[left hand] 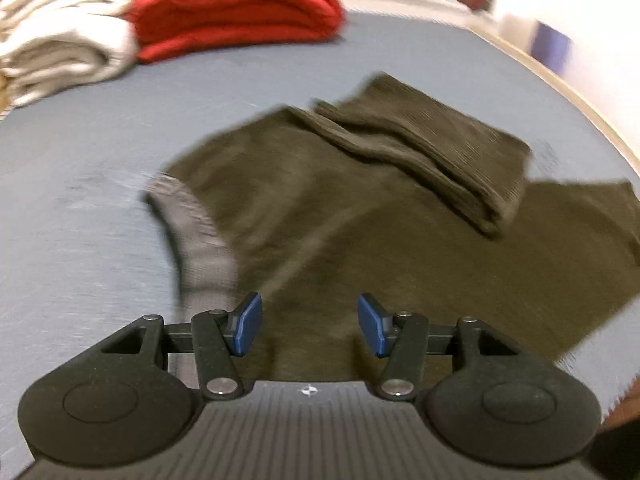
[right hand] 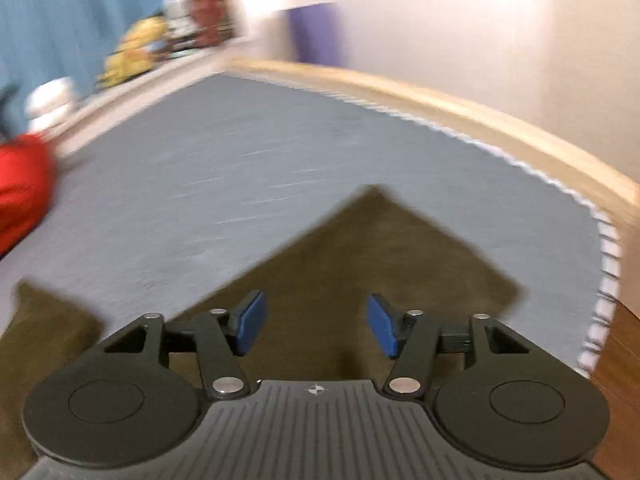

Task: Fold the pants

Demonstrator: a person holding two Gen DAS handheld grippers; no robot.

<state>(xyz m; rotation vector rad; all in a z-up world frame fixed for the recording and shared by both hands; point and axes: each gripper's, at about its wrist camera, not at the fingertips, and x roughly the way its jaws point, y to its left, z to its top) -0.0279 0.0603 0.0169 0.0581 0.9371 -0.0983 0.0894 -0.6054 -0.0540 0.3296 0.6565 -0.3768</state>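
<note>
Dark olive pants (left hand: 320,216) lie on a grey-blue surface (left hand: 80,208). Their legs (left hand: 432,148) are folded back over the body, and a grey waistband (left hand: 200,240) runs along the left edge. My left gripper (left hand: 310,324) is open and empty, hovering just above the near part of the pants. In the right wrist view a corner of the same pants (right hand: 372,248) points away from me. My right gripper (right hand: 316,326) is open and empty above that corner. Both views are motion-blurred.
A folded red garment (left hand: 236,8) and a folded cream pile (left hand: 56,36) sit at the far left. A wooden edge (right hand: 460,108) borders the surface on the right, with a wall behind. Toys and clutter (right hand: 136,48) line a far ledge.
</note>
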